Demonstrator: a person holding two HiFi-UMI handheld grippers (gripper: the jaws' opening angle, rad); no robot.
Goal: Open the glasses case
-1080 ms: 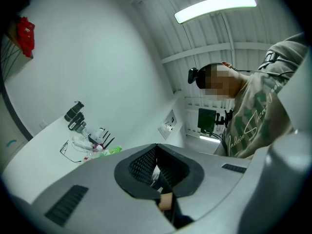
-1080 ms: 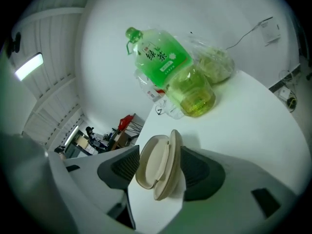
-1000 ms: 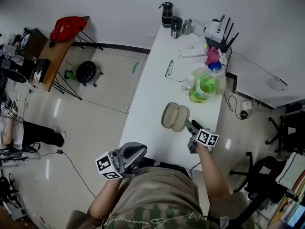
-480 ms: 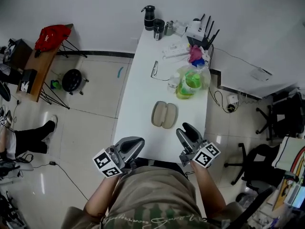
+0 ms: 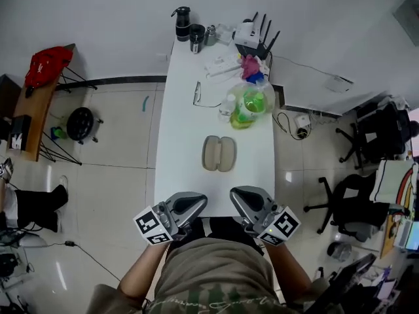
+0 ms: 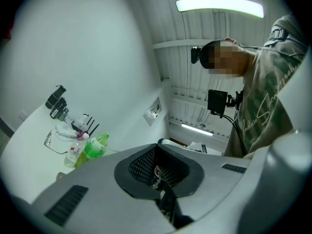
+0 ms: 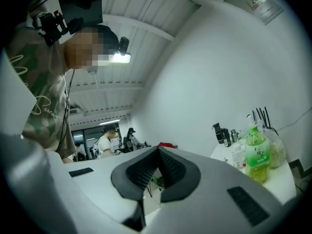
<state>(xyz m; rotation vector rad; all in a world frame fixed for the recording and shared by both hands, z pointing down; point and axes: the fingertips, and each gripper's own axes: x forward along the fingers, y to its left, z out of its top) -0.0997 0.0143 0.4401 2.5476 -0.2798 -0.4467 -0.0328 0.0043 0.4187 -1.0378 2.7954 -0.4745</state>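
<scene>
The glasses case point(image 5: 218, 153) is seen lying spread open, its two halves side by side, on the white table point(image 5: 183, 129), at 12 o'clock from both grippers. The left gripper point(image 5: 192, 203) is held clenched on nothing at the table's near edge. At its 3 o'clock, the right gripper point(image 5: 241, 197) has jaws that have just been closing and are now pressed together, with nothing between them. A green bottle point(image 5: 247, 103) stands at the case's 1 o'clock. The opening step is judged complete. No further grasp seems called for, only that the case be left undisturbed.
</scene>
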